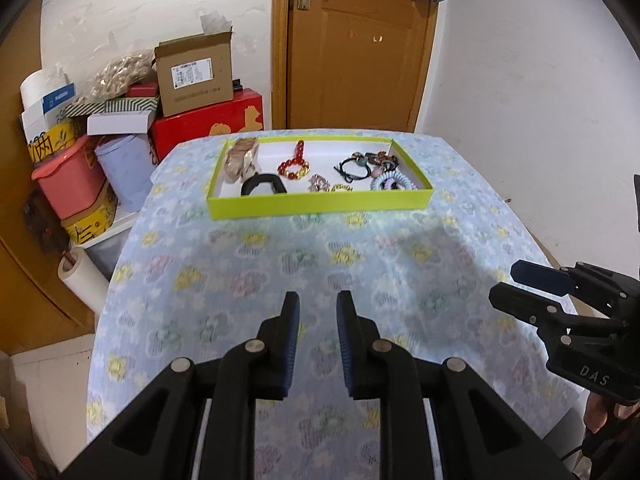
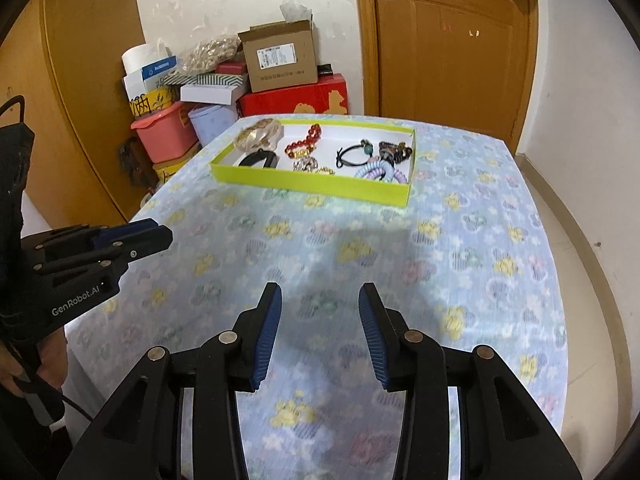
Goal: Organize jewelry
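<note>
Floral cloth in pale blue covers the desk (image 1: 280, 264), and it is the biggest thing before me, sloping away to the far edge. On it, toward that far side, sits the lime-green tray (image 1: 320, 202), shallow-walled and white inside, well apart from both my tools.

Inside the tray lies the jewelry: a beige bundle (image 1: 240, 160) in the left end, a black band (image 1: 264, 185) just in front of it, a red bead bracelet (image 1: 294, 168) near the middle, small sparkly pieces (image 1: 320, 184) beside it, black hair ties (image 1: 354, 170) and a pastel coil tie (image 1: 394, 182) crowded at the right end.

What could go wrong, as I judge it: the right-end pieces lie tangled and touching, so a pinch there may drag up two things at once. The tray looks light, and a nudge on its low wall could slide it on the cloth.

My left gripper (image 1: 318, 300) has its jaws parted by a narrow gap, nothing between them, hanging over bare cloth. My right gripper (image 2: 320, 292) stands parted somewhat wider, likewise empty and touching nothing.
</note>
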Demonstrator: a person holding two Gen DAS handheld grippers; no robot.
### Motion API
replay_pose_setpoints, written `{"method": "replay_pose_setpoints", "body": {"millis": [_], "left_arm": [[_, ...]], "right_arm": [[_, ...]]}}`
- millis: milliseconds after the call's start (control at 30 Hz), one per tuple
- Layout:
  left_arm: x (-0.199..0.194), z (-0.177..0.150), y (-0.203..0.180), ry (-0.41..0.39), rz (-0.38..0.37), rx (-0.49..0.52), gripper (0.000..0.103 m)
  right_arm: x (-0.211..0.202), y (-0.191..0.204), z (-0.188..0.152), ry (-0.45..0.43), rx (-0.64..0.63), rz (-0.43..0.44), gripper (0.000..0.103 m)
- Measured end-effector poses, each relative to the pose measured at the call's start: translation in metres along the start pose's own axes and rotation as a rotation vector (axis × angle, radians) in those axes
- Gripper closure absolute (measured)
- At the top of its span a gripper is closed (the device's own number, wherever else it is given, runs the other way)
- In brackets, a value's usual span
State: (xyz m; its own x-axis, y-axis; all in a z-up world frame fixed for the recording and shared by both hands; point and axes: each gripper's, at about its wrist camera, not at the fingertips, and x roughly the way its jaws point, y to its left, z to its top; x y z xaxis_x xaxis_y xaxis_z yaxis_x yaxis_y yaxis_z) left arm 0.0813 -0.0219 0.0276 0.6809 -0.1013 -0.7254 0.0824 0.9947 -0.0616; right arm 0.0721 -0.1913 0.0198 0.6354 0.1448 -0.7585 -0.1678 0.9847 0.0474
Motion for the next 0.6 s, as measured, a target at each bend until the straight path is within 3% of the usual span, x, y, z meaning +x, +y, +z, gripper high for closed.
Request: {"method": "replay_pose_setpoints", "body": {"millis": [600], "left_arm": [[0.003,-0.013,-0.002,0.016,0.017,-0.007,0.083]], "right_arm": [[0.007,0.002,-0.008,0.033,0.002,0.0,0.062]]}}
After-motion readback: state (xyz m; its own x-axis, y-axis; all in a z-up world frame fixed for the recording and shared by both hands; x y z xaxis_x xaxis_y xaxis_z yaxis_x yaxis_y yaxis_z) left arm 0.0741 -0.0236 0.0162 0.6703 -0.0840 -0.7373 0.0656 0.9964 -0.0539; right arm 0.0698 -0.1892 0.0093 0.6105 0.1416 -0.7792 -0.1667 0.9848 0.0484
